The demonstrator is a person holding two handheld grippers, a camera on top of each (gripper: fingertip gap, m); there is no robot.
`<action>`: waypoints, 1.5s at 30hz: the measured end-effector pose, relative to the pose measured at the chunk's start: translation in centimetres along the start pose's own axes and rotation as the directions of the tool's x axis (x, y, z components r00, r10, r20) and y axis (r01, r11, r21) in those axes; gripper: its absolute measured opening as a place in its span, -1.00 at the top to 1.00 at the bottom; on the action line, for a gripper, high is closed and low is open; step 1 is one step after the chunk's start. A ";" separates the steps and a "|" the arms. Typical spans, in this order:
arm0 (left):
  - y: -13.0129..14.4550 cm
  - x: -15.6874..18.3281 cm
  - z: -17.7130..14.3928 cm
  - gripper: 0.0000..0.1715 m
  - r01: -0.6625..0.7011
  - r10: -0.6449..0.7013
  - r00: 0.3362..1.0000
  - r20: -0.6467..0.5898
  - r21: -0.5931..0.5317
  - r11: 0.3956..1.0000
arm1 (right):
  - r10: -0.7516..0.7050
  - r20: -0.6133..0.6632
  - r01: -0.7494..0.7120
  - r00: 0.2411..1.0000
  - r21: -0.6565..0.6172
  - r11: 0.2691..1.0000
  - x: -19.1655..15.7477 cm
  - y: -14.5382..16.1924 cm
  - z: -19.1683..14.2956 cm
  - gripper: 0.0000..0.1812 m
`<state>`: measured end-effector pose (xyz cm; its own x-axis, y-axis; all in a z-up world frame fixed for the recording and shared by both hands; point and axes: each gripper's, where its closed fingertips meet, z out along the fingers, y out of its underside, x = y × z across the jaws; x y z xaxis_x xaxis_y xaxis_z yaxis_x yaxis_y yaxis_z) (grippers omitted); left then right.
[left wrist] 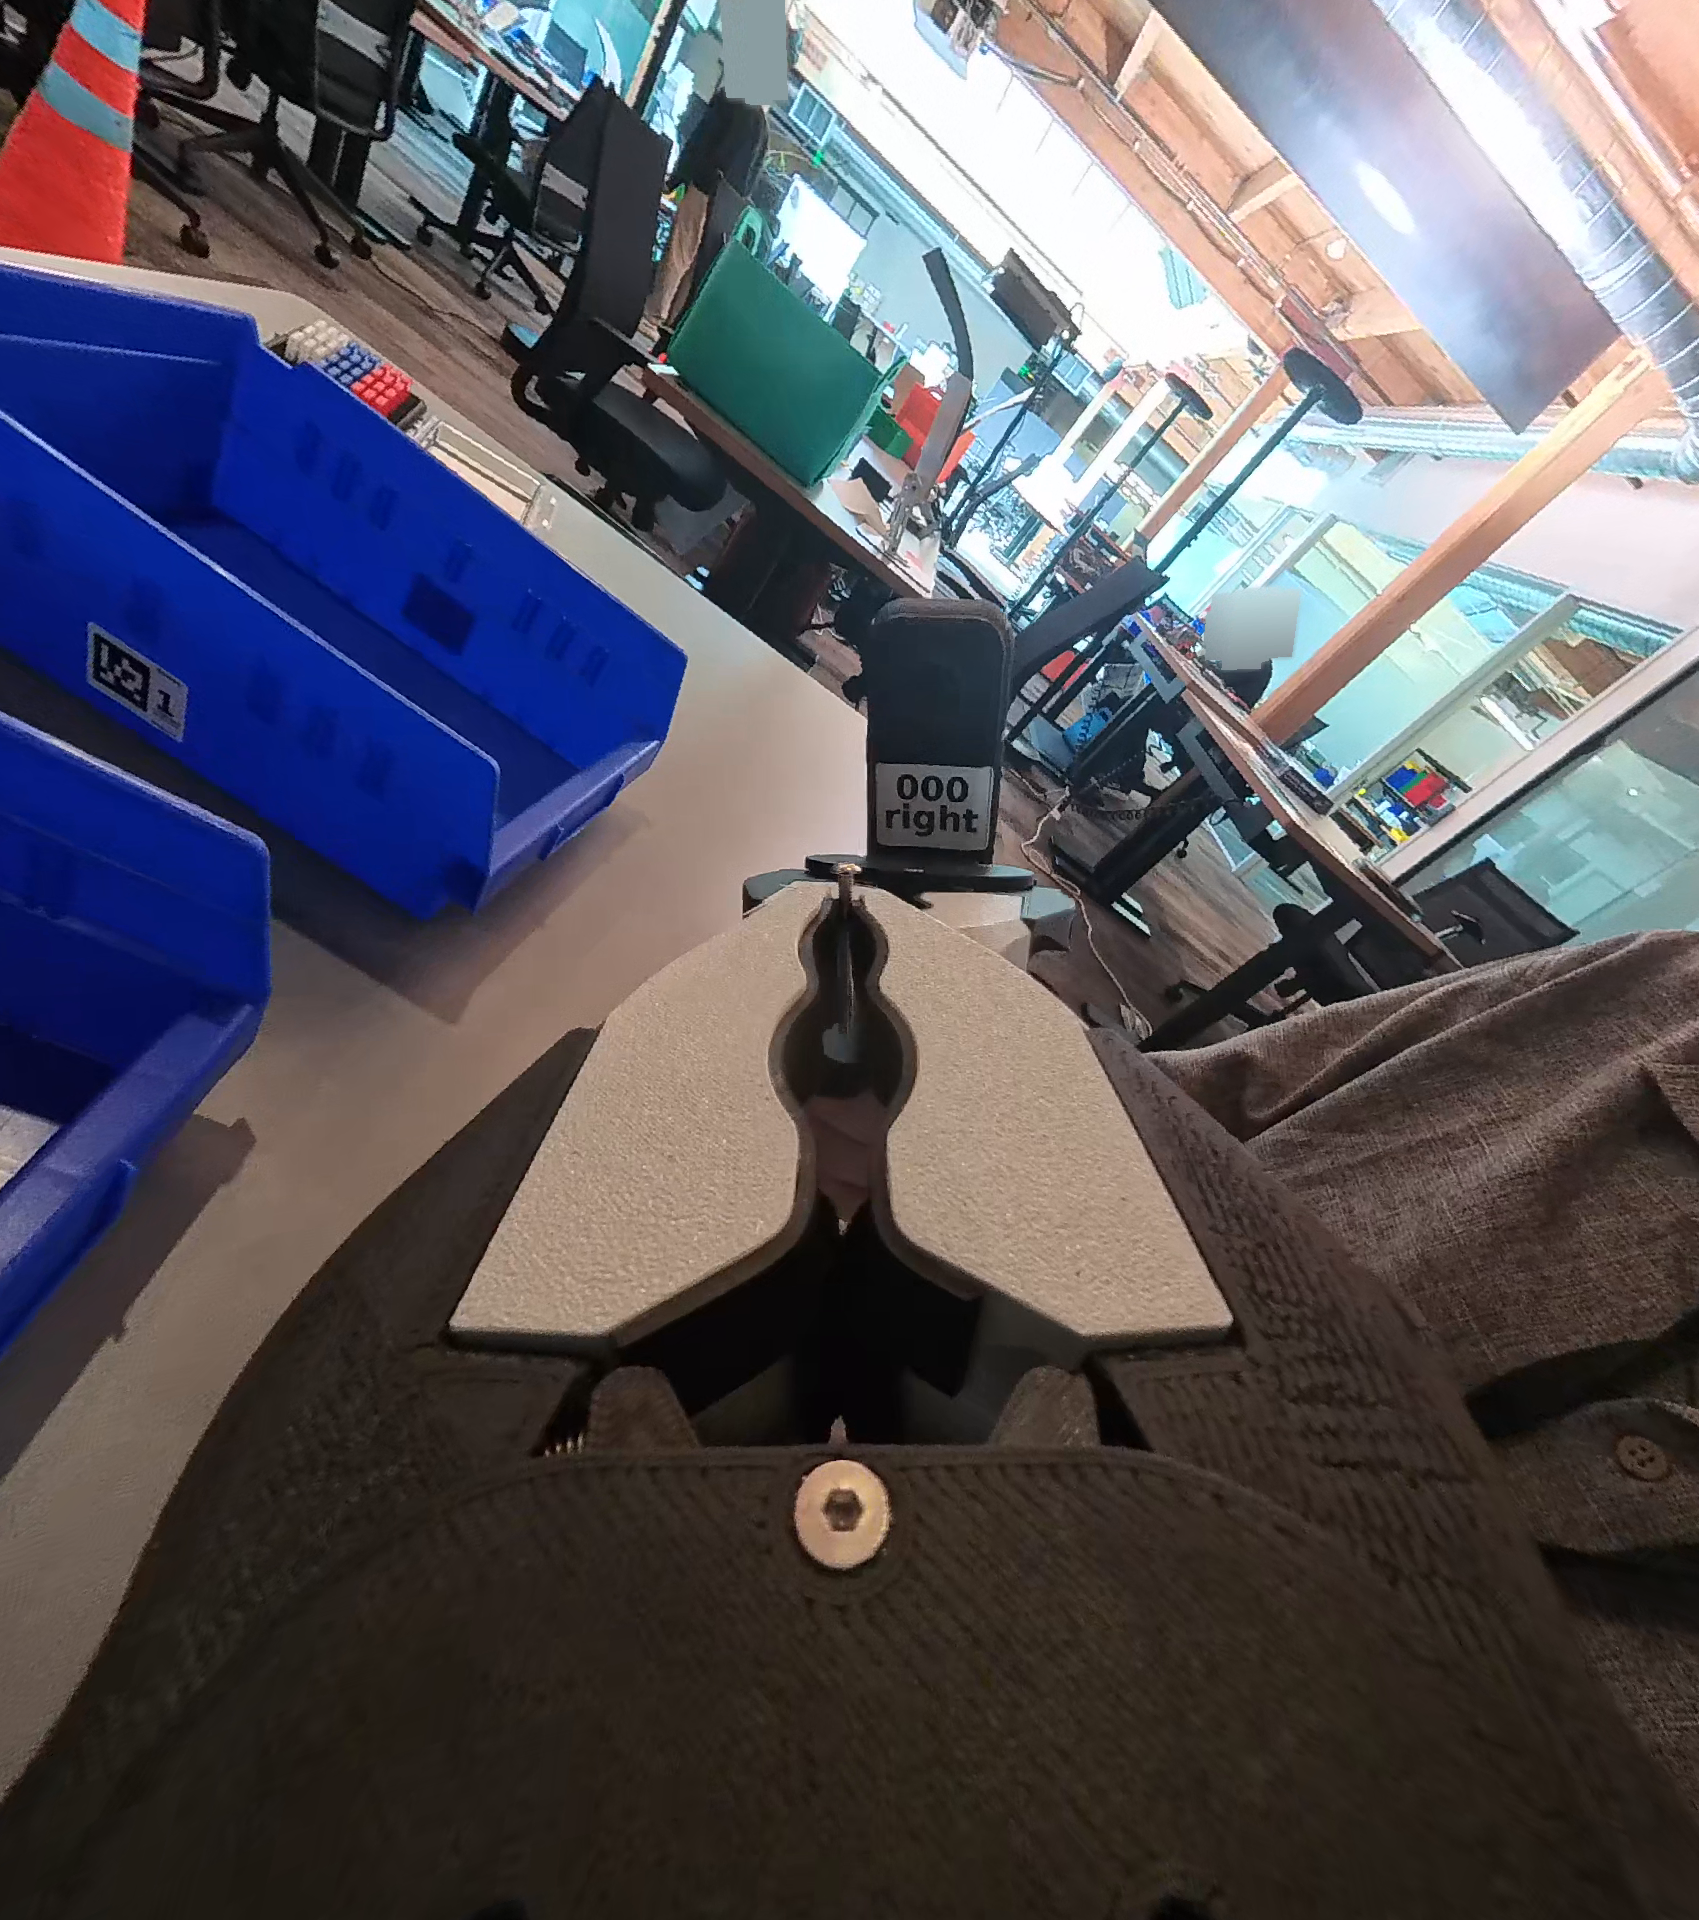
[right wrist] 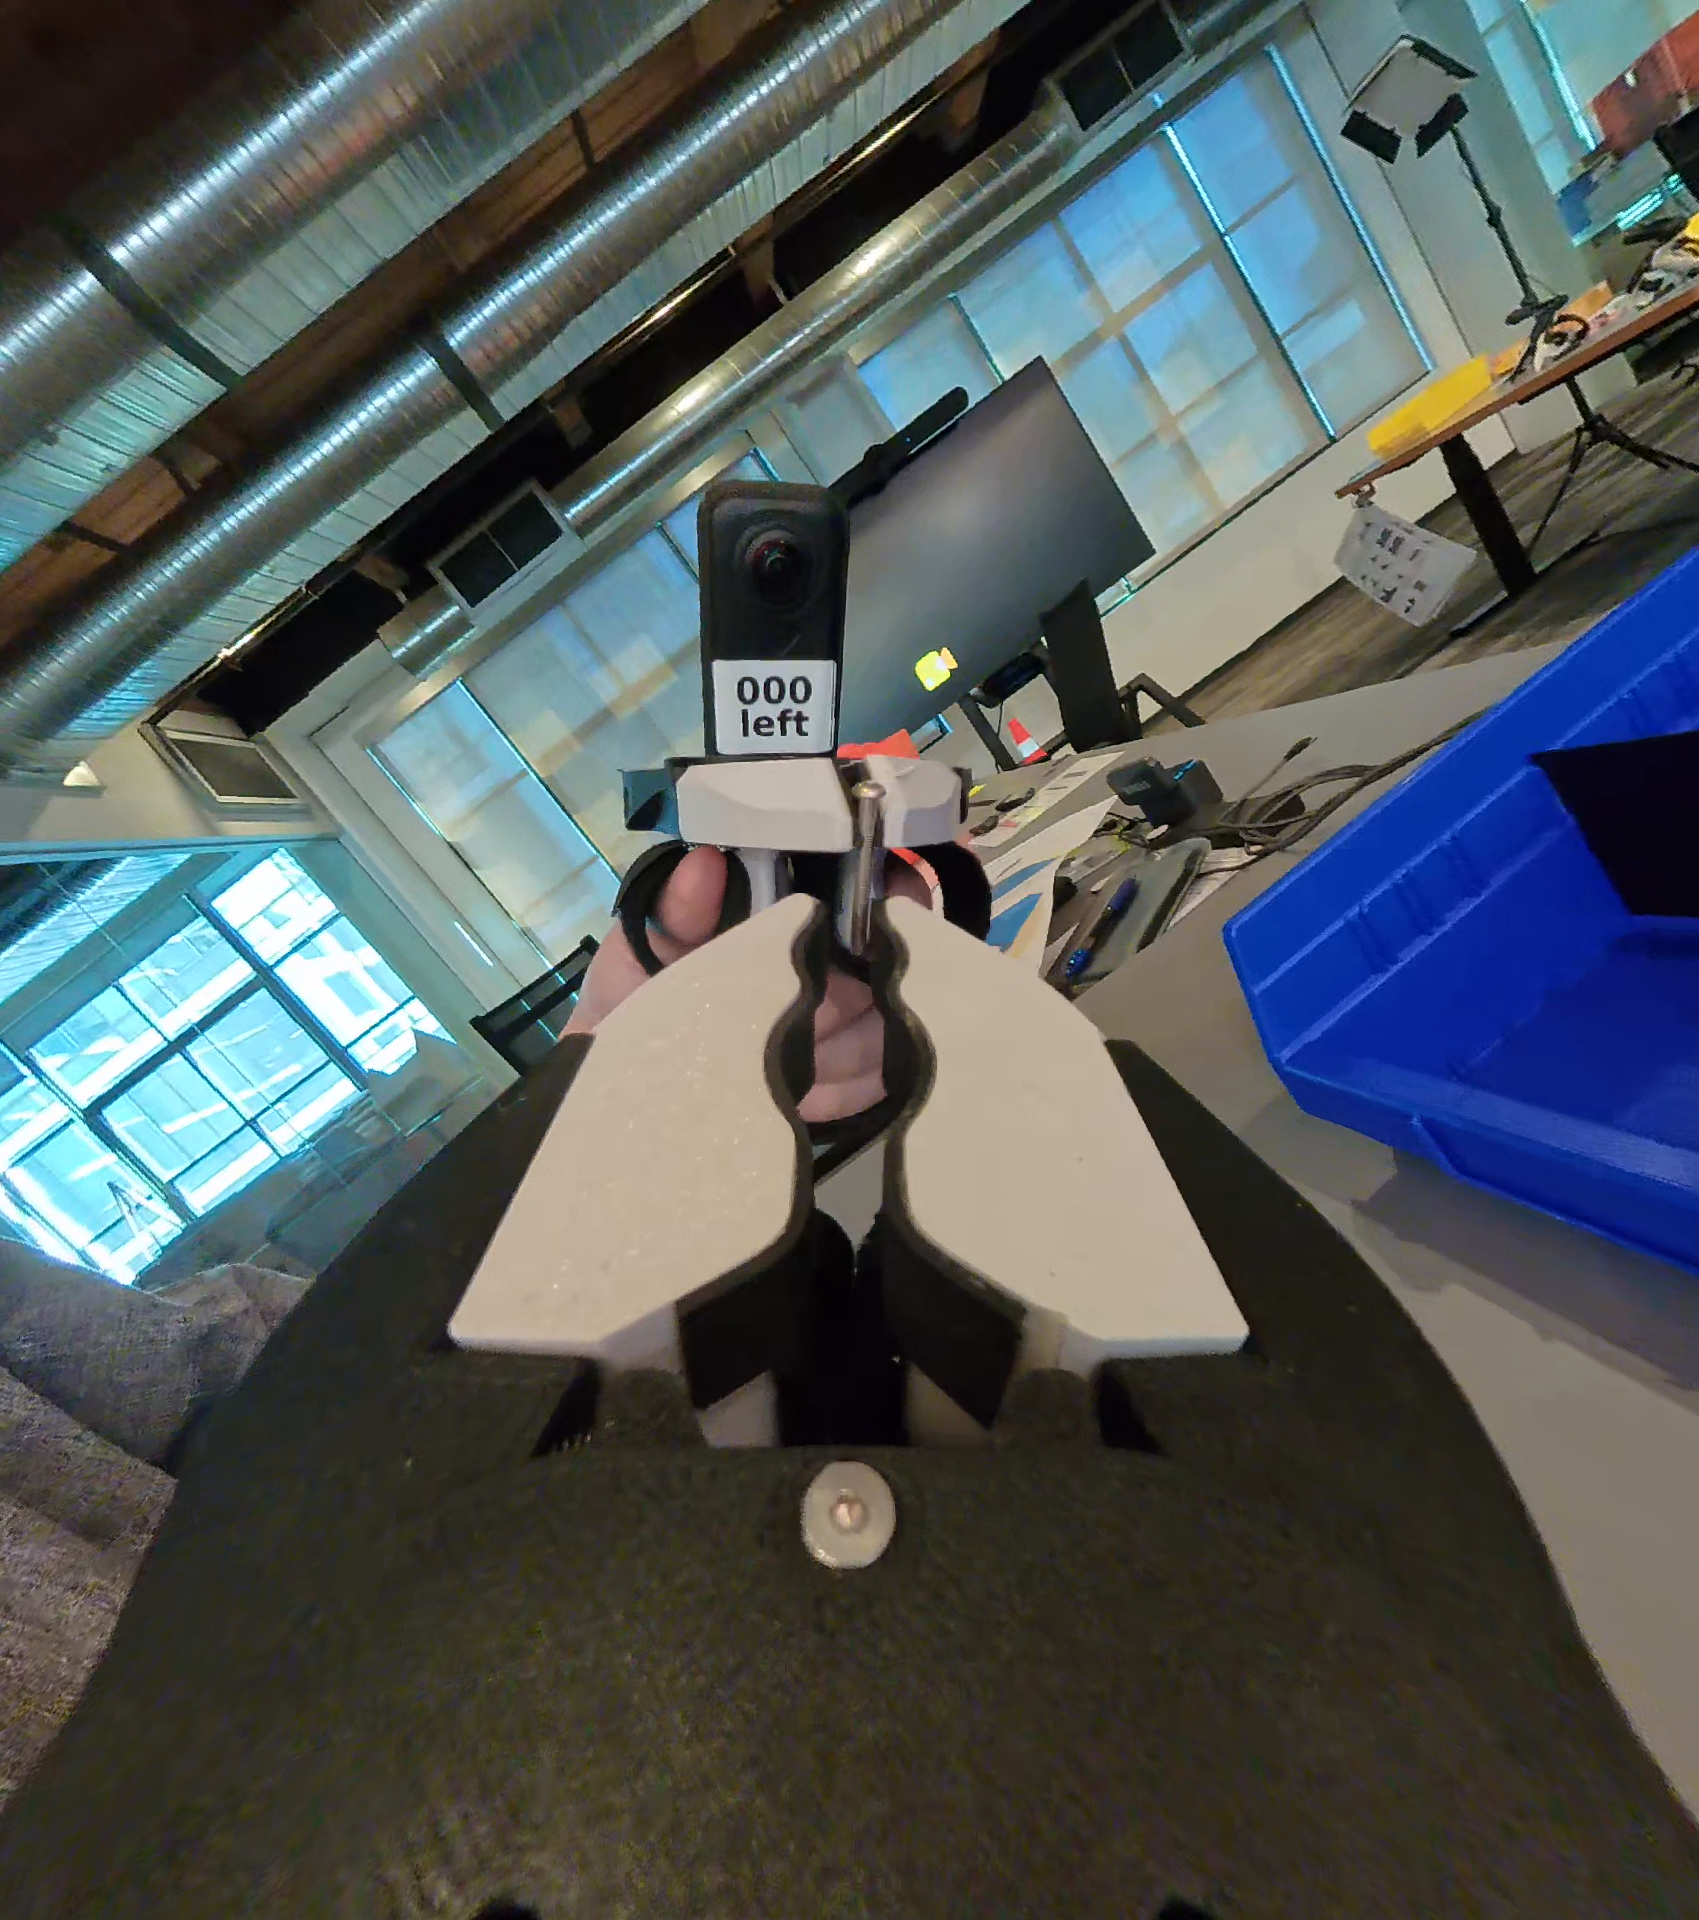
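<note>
Grey tabletop (left wrist: 741, 748) in an open workshop-style office, seen from two hand-held grippers that face each other just above the table edge

Nearest in the left wrist view, the left gripper (left wrist: 840, 914) has its two pale grey fingers clenched together, pinching a thin metal nail (left wrist: 843, 977) that lies along the slot between them, its flat head at the fingertips. A person's grey-brown buttoned shirt (left wrist: 1499, 1143) fills the right side. Just past the nail head stands the black camera (left wrist: 938, 707) of the other gripper, bearing a white label.

In the right wrist view, the right gripper (right wrist: 850, 920) has its fingers drawn close. The lower end of the nail (right wrist: 866, 862) dips between their tips, but whether they squeeze it cannot be told. The nail's head sits between the far grey fingers of the left gripper, which a hand (right wrist: 679, 914) holds through black finger loops. A black camera with a round lens (right wrist: 772, 582) rises above that hand.

Blue plastic bins (left wrist: 305, 582) sit on the table to the left in the left wrist view; one blue bin (right wrist: 1551, 987) sits to the right in the right wrist view.

Farther off are black office chairs (left wrist: 606, 312), a green box (left wrist: 772, 364), an orange traffic cone (left wrist: 66, 135), a dark monitor (right wrist: 980, 540), large windows and silver ceiling ducts (right wrist: 201, 260)
</note>
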<state>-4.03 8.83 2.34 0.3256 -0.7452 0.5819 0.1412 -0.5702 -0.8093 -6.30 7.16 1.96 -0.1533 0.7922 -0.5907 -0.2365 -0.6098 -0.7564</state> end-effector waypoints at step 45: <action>5.2 0.3 -1.7 0.77 -0.512 0.610 0.792 0.038 -0.504 0.696 | -0.494 0.111 0.260 0.862 -0.934 0.243 0.6 4.6 -3.2 0.98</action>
<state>-4.83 5.03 -1.58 0.3793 -0.9246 -0.0360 -0.5392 -0.1893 -0.8206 -4.38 4.75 -2.82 -0.1221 0.9871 -0.1040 0.7992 0.0356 -0.6000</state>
